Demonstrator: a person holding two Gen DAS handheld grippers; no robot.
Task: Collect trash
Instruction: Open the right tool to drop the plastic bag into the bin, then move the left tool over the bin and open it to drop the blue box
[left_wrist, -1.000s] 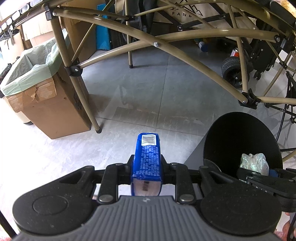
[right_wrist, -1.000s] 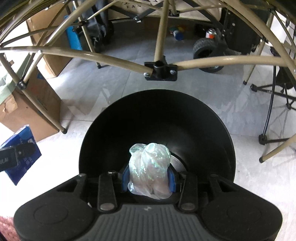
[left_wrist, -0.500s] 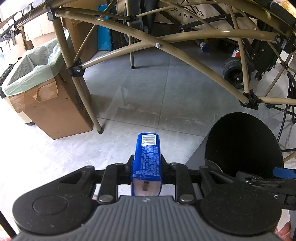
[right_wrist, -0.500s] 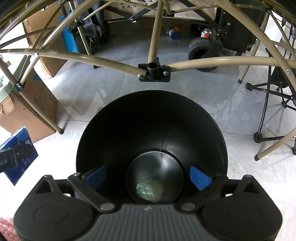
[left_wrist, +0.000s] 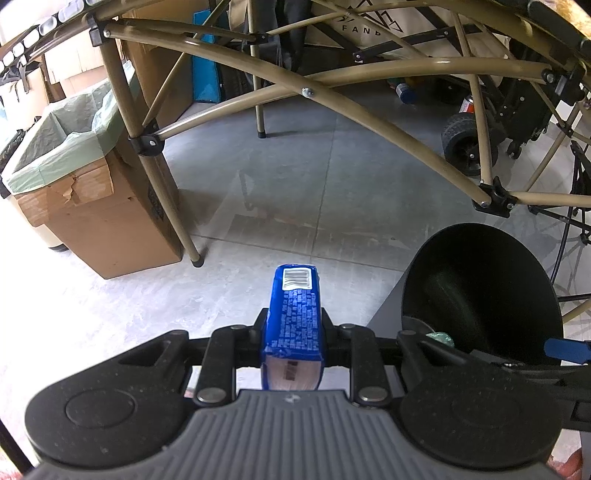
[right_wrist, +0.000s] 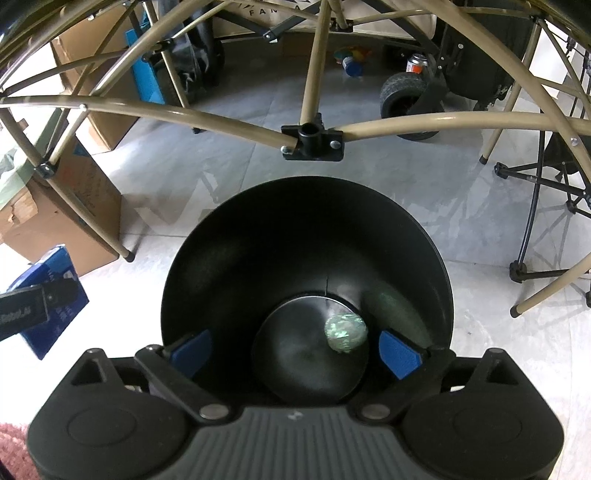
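One plastic wad (right_wrist: 345, 333) inside black bin (right_wrist: 306, 236)

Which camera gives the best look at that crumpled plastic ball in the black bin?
The right wrist view: it looks straight down the bin at the ball on its floor. The left wrist view catches only a sliver behind the bin's rim.

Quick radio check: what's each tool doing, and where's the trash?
Left tool shut on blue packet. Right tool open, empty, over black bin. Plastic wad lies at bin bottom. Nothing in the way.
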